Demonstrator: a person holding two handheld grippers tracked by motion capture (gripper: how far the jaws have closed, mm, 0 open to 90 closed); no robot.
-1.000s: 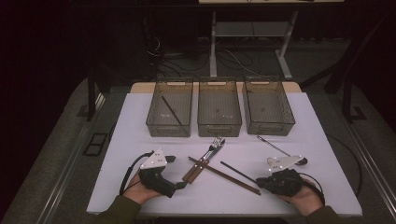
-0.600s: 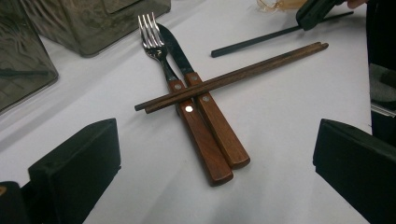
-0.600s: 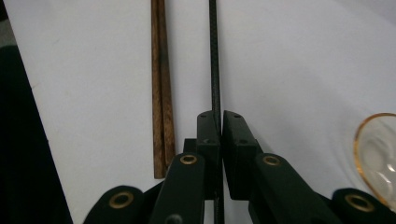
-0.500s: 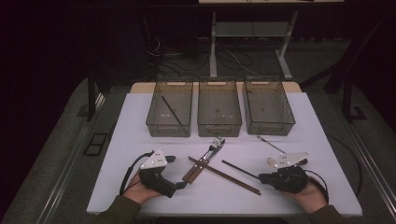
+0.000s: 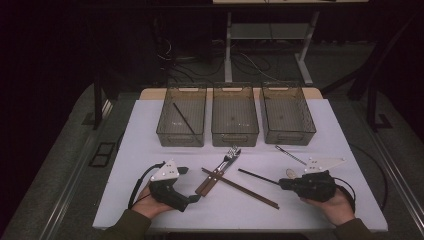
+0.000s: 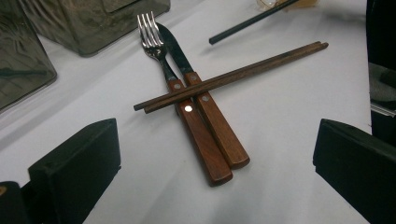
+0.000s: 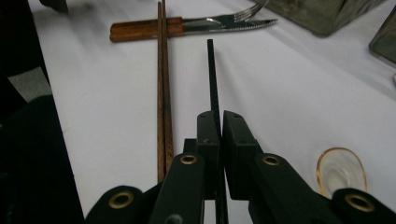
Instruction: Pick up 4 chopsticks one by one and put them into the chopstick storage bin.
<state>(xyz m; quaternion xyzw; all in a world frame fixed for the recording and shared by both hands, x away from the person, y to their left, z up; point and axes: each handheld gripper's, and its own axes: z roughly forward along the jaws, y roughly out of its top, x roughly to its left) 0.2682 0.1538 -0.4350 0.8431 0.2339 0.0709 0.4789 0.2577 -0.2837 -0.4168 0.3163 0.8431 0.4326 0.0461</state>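
My right gripper [image 5: 283, 184] [image 7: 219, 122] is shut on one end of a thin black chopstick [image 5: 257, 176] [image 7: 210, 70], which points left toward the cutlery. A fork [image 5: 231, 152] [image 6: 149, 35] and a wooden-handled knife [image 5: 212, 178] [image 6: 219, 133] lie side by side at the table's middle. A pair of brown chopsticks [image 5: 241, 188] [image 6: 243, 72] [image 7: 162, 84] lies across their handles. My left gripper [image 5: 189, 185] [image 6: 212, 128] rests on the table just left of them, open, its jaws either side of the handle ends without touching.
Three smoky plastic bins stand in a row at the back: the left bin [image 5: 162, 134] holds a black chopstick [image 5: 184, 120], beside the middle bin [image 5: 235, 140] and right bin [image 5: 289, 139]. A thin metal utensil [image 5: 290, 155] and a small glass dish [image 7: 341, 173] lie near my right gripper.
My right gripper has risen a little and shifted slightly right with the black chopstick in it. The left gripper has stayed where it was.
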